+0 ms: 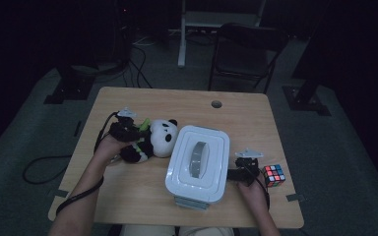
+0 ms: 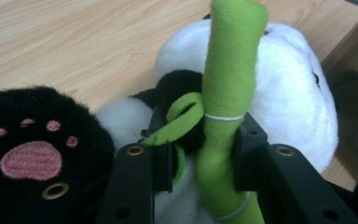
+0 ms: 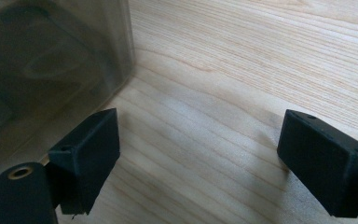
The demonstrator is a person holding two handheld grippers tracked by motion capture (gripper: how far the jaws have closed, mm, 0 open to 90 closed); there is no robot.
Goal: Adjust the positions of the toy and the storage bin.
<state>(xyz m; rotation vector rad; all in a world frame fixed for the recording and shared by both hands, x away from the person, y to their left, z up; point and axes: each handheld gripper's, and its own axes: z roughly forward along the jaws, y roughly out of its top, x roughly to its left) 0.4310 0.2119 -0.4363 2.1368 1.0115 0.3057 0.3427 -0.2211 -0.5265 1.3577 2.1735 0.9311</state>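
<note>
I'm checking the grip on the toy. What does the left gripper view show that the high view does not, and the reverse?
The left gripper view alone shows the green felt stalk pinched between the left tongs, and the pink pads stitched on a black paw. The high view alone shows the white lidded box, the colour cube, the right tongs beside that box, and the chair beyond the table. Both share the panda toy and the wooden table.

The lidded box sits mid-table; the panda toy lies touching its left side, the puzzle cube near its right.
</note>
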